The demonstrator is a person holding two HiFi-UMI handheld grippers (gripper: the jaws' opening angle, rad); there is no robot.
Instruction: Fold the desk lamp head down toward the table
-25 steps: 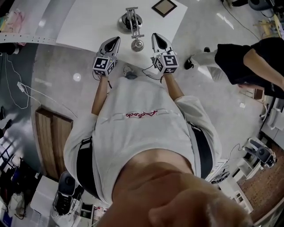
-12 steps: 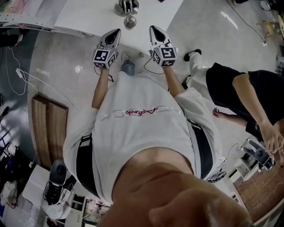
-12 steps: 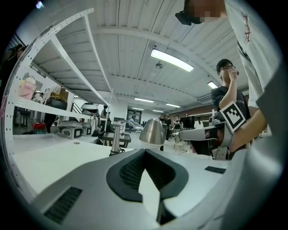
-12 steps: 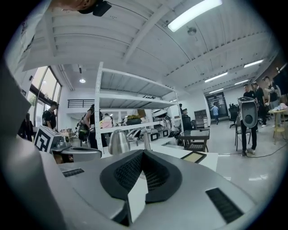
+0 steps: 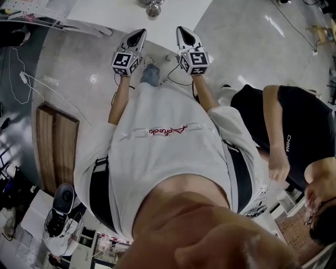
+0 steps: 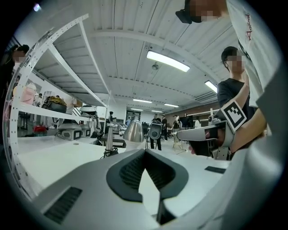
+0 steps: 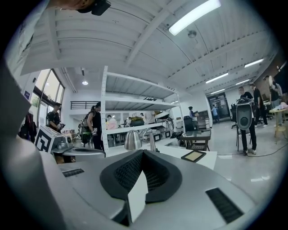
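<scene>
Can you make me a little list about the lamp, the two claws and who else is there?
lamp: the silver lamp stands on the white table, and nothing touches it
left claw: the left claw is shut and empty, apart from the lamp
right claw: the right claw is shut and empty, side by side with the left one
also on the table: a dark picture frame
other person: someone in a black shirt is on the claw holder's right

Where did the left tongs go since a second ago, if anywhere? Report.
Yes. The left tongs pulled back from the white table: earlier well over it, now at its edge above grey floor.
</scene>
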